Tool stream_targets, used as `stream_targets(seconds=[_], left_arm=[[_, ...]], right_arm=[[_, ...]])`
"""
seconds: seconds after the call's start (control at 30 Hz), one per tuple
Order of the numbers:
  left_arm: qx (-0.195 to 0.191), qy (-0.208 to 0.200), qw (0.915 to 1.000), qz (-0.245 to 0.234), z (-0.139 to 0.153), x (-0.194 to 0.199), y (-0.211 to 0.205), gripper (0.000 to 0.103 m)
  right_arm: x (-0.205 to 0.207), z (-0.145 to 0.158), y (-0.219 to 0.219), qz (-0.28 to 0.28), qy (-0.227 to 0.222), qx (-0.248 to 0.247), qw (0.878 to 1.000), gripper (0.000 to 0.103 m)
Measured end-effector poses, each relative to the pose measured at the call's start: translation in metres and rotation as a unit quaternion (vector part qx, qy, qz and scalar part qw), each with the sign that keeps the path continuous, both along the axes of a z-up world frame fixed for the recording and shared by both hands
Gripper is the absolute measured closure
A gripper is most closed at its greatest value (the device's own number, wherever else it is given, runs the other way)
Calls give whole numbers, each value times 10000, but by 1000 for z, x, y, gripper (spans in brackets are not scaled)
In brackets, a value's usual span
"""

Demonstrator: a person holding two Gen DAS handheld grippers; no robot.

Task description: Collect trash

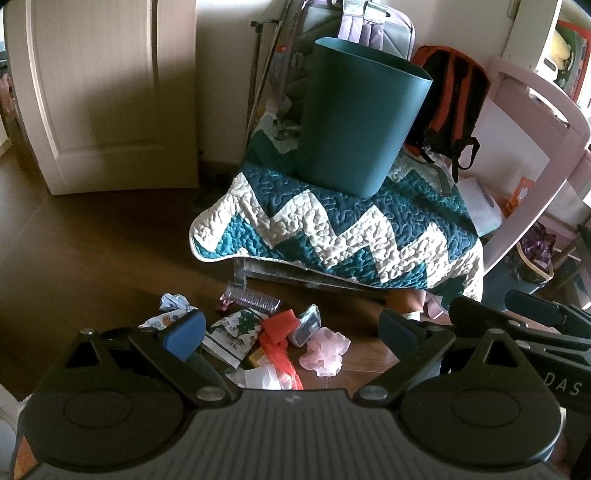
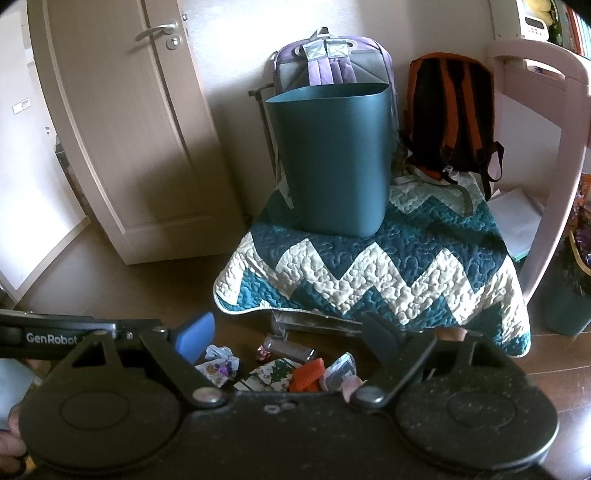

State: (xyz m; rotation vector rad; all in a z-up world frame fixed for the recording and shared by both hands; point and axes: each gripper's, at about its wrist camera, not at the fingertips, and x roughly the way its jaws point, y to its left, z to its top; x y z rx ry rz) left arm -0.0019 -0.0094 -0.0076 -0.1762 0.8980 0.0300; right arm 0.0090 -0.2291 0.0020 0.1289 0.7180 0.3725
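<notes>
While both views look at the same corner, each one shows something the other does not.

Door (image 2: 122, 122): at far left; only the right view shows its handle (image 2: 157, 31), the left view cuts it off.
Left gripper (image 1: 291, 328): fingers spread wide apart, nothing between them, above the trash.
Trash (image 1: 258, 336): a pile on the brown floor (image 1: 92, 258), in front of the quilt; it is between the fingertips in both views.
Left view only: a pink frilly piece (image 1: 325, 349), a white paper (image 1: 258, 378) and a clear ribbed cup (image 1: 251, 297) lying on its side; in the right view the gripper body hides the near part of the pile.
Right gripper (image 2: 286, 341): also spread wide, empty; its side shows at the right edge of the left view.
Bin (image 2: 332, 158): teal, upright on the quilt (image 2: 369, 273), behind and higher than the trash; its inside is not visible.
Backpacks: a purple one (image 2: 332, 55) behind the bin, an orange-black one (image 2: 450, 110) to the right.
Hard to tell: what the quilt covers; a second bin (image 1: 528, 269) at far right is partly cut off.
Person: a bit of hand (image 2: 11, 439) at the left edge of the right view.
</notes>
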Motion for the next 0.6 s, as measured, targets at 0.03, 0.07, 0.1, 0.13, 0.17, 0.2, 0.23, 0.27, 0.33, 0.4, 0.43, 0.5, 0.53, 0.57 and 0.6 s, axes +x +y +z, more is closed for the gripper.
stream_targets(seconds=[0.03,0.07,0.1,0.13,0.17,0.2,0.23,0.27,0.33,0.4,0.43,0.5,0.53,0.57,0.6], left_arm=[[-1,-1,10000,3,0,0,0,2],[-1,-1,10000,5,0,0,-1,2],[0,-1,10000,4,0,0,-1,2],[-2,-2,10000,4,0,-1,-1,2],[6,-2,10000,9,0,0,-2,2],[6,-8,10000,8,0,-1,-2,2],[16,-9,10000,7,-1,0,-3,2],[25,-16,10000,6,-2,0,-4,2],[26,-15,10000,4,-2,-1,-5,2],[19,-11,10000,4,-3,-2,-5,2],[20,-12,10000,1,-3,-1,-5,2],[22,-10,10000,-5,-3,-1,-5,2],[25,-11,10000,-5,-3,-1,-5,2],[22,-8,10000,-4,-3,-1,-5,2],[24,-6,10000,-4,-3,-1,-6,2]], right_arm=[[0,0,0,3,-1,-2,10000,16],[0,0,0,3,-5,-6,10000,16],[0,0,0,2,-10,-4,10000,16],[0,0,1,-2,-10,-7,10000,16],[-1,0,1,-14,-21,-19,10000,16],[-1,0,1,-19,-36,-31,10000,16],[-1,-1,1,-21,-44,-37,10000,16],[-1,-1,1,-22,-48,-42,10000,16],[-1,-1,2,-21,-45,-47,10000,16],[-1,-1,2,-19,-49,-48,10000,16],[-1,-2,2,-18,-52,-48,10000,16],[-1,-1,2,-30,-47,-45,10000,16],[-1,-1,2,-27,-45,-41,10000,16],[-1,-1,2,-29,-45,-42,10000,16],[-1,-1,3,-32,-47,-45,10000,16]])
